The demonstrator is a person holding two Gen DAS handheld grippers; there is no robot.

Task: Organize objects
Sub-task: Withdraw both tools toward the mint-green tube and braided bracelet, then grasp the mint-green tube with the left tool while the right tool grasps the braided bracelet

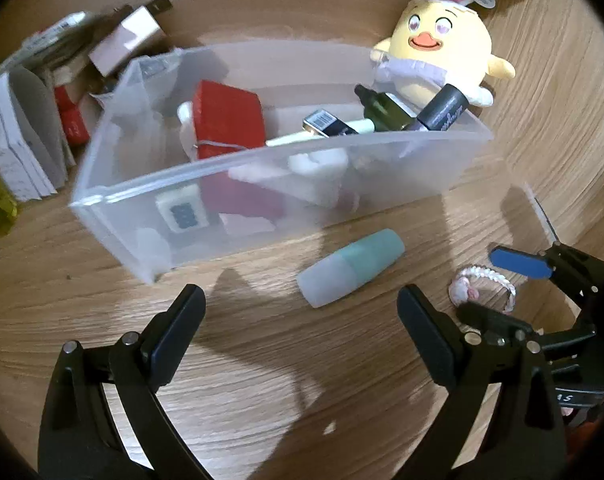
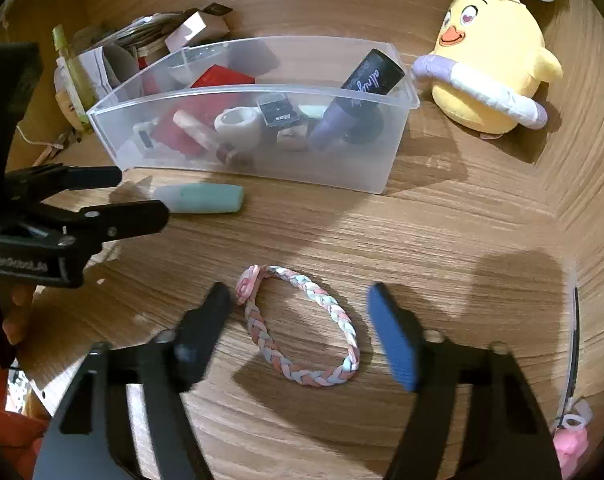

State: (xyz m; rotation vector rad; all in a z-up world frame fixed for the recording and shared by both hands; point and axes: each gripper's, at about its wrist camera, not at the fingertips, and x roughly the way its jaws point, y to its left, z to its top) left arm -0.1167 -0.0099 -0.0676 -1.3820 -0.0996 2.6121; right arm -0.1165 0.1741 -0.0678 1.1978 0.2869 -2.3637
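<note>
A clear plastic bin (image 1: 206, 184) (image 2: 365, 168) on the wooden table holds a red box (image 1: 228, 120), a dark tube (image 2: 371, 74) and several small cosmetics. A teal and white bottle (image 1: 351, 266) (image 2: 202, 199) lies on its side in front of the bin. My left gripper (image 1: 302, 316) is open and empty, just short of the bottle. A braided pastel bracelet (image 2: 302, 324) (image 1: 483, 286) lies flat between the fingers of my open right gripper (image 2: 298, 316), which also shows at the right of the left wrist view (image 1: 501, 292).
A yellow chick plush (image 1: 441, 60) (image 2: 493, 68) with bunny ears sits right of the bin. Boxes and papers (image 1: 34, 128) (image 2: 142, 48) are piled at the left behind the bin. A pink item (image 2: 569, 440) lies at the table's right edge.
</note>
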